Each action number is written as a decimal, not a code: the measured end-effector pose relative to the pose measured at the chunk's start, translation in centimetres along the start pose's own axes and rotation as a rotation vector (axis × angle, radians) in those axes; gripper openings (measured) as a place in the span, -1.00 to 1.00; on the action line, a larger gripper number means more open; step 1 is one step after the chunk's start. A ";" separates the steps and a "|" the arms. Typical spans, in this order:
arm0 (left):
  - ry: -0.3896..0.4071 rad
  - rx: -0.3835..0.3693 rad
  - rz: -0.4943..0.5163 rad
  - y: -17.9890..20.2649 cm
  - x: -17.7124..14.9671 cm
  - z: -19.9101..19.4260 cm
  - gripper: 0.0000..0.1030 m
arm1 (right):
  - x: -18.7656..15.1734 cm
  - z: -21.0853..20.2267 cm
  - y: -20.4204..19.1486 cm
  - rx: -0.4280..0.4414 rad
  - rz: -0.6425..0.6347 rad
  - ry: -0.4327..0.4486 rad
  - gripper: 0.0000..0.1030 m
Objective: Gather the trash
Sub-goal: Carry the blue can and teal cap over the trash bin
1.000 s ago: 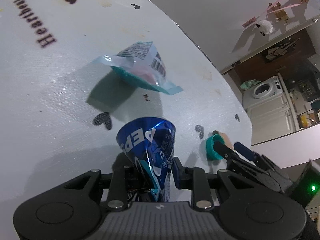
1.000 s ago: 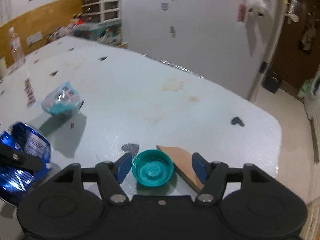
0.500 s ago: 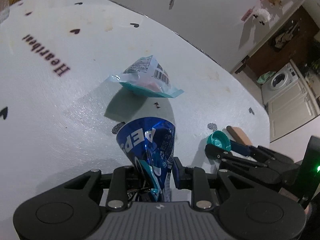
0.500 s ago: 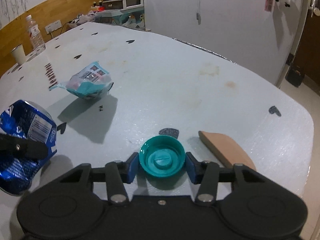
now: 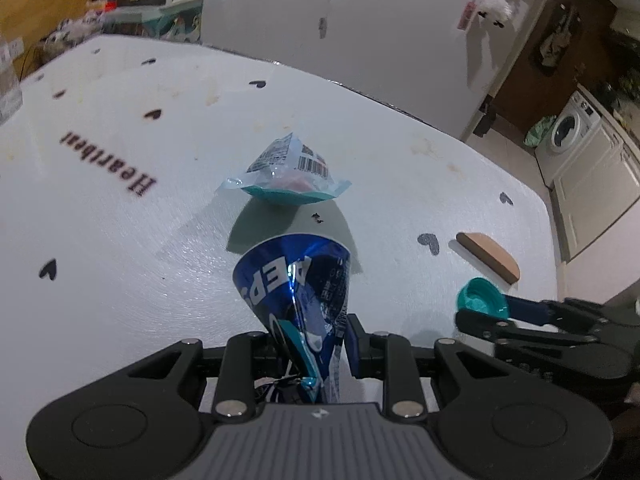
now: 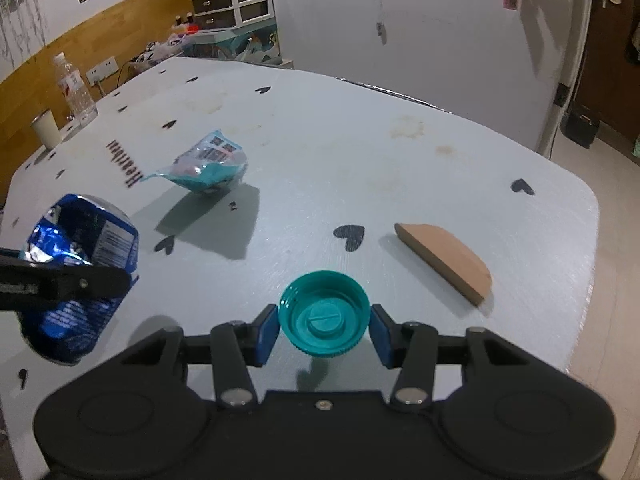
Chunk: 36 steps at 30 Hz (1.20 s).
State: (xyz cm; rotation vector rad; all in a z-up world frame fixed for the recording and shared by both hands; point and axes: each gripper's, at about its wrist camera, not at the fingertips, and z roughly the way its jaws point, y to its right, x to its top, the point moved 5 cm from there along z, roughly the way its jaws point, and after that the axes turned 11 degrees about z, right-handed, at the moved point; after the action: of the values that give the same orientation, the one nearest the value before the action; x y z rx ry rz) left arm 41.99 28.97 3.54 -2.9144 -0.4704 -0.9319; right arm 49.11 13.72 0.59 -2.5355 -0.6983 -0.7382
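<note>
A crushed blue Pepsi can [image 5: 296, 280] is pinched between the pads of my left gripper [image 5: 308, 336] and held above the white table [image 5: 120, 200]. The same can [image 6: 80, 248] shows at the left of the right wrist view, with a left finger [image 6: 60, 284] across it. My right gripper [image 6: 324, 326] is shut on a teal bottle cap [image 6: 324, 312], open side up, lifted just off the table with its shadow below. The cap [image 5: 480, 300] also appears at the right of the left wrist view. A teal snack wrapper [image 6: 208, 164] lies on the table further out.
A flat brown wooden piece [image 6: 444, 256] lies right of the cap near the table's right edge. A clear water bottle [image 6: 76, 88] and a small cup [image 6: 46, 132] stand at the far left. A white wall [image 6: 440, 20] rises behind the table.
The right jaws went from open around the teal cap to shut on it, and the cap came off the table. The left gripper rose and rolled with the can.
</note>
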 end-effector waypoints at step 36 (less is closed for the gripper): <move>0.091 -0.106 0.234 11.6 -4.5 -6.9 -0.45 | -7.2 -15.6 6.1 -0.183 0.178 0.141 -0.04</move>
State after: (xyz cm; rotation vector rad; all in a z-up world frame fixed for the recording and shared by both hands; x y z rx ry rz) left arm 38.11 15.75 7.18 -2.9190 -0.0741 -1.0770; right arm 41.29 -1.47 7.07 -2.6326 -0.3680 -0.9439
